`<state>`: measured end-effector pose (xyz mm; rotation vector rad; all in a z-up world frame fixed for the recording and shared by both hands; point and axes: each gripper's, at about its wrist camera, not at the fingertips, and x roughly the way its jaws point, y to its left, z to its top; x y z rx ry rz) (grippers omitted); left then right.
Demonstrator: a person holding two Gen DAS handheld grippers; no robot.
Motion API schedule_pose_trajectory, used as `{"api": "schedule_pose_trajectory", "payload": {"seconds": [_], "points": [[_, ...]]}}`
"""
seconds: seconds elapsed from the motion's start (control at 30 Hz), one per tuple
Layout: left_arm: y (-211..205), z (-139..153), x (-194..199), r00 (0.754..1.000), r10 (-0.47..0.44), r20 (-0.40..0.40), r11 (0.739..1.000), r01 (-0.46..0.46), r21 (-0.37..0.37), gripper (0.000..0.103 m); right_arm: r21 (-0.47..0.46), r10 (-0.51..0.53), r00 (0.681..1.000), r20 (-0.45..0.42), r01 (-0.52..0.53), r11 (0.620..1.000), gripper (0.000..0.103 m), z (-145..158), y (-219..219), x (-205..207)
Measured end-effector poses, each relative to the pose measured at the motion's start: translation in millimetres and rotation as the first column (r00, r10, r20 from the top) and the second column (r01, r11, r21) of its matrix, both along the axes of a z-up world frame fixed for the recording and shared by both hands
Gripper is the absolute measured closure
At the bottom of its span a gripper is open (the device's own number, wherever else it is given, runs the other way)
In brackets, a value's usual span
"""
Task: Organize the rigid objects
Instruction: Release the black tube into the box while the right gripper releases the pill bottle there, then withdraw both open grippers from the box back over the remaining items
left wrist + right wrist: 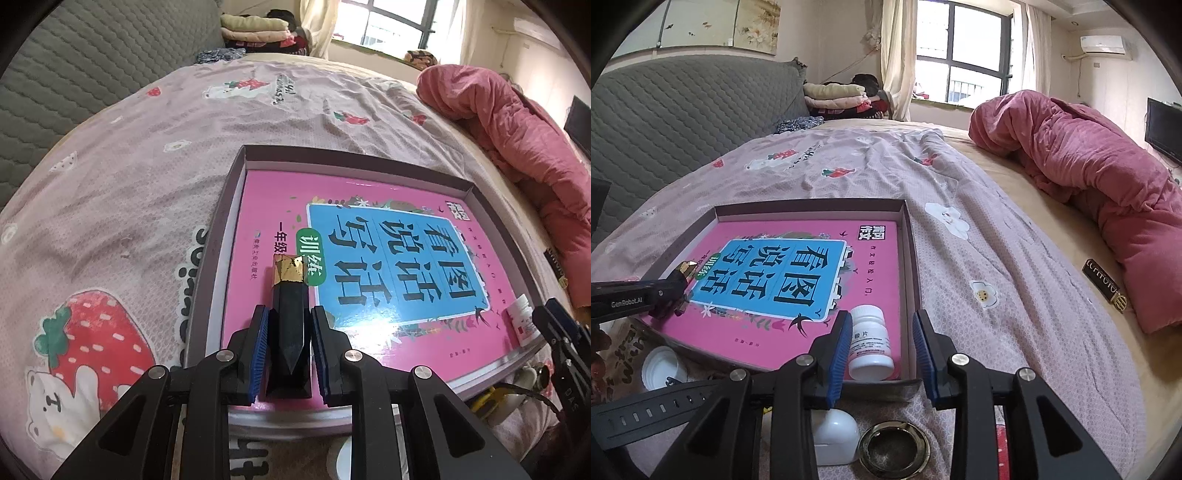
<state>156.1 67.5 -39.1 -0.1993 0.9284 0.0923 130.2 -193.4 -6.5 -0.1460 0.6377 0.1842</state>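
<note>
A shallow grey box (221, 236) (908, 240) lies on the bedsheet with a pink book (369, 258) (775, 266) flat inside it. My left gripper (289, 310) (670, 291) is shut on a black faceted tube with a gold cap (290, 325) (685, 267), tilted down over the book's near left part. A white pill bottle (870, 343) (521, 321) stands upright in the box's near right corner. My right gripper (882, 315) (554, 310) is open around it, with a clear gap at the right pad.
Near the box's front edge lie a white case (836, 435), a round metal dish (894, 448), a white cap (663, 367) and a black watch strap (646, 410). A black and gold bar (1104, 286) rests by the pink quilt (1089, 177).
</note>
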Motion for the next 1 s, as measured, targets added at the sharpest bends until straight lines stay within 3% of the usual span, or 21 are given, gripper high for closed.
{"api": "schedule_pose_trajectory", "payload": {"seconds": [0.33, 0.47, 0.63, 0.77, 1.0], "points": [[1.6, 18.5, -8.5, 0.999, 0.009, 0.039, 1.0, -0.009, -0.007, 0.08, 0.008, 0.021, 0.999, 0.032, -0.021, 1.0, 0.068, 5.6, 0.8, -5.5], [1.9, 26.8, -16.5, 0.998, 0.018, 0.053, 1.0, -0.017, -0.026, 0.073, 0.019, 0.038, 0.998, 0.057, -0.039, 0.999, 0.06, 11.0, 1.3, -11.7], [-4.4, 35.2, -23.8, 0.998, -0.001, 0.068, 1.0, 0.003, -0.027, 0.07, 0.018, 0.053, 0.994, 0.096, -0.055, 0.998, 0.06, 17.8, 1.8, -19.6], [-12.1, 40.9, -29.4, 0.997, -0.022, 0.072, 0.999, 0.024, -0.033, 0.059, 0.003, 0.07, 0.992, 0.105, -0.071, 0.998, 0.059, 19.2, 2.4, -24.4], [-17.9, 51.4, -42.1, 0.996, -0.027, 0.082, 0.998, 0.031, -0.052, 0.053, 0.002, 0.077, 0.99, 0.121, -0.078, 0.997, 0.058, 25.2, -2.1, -37.3]]}}
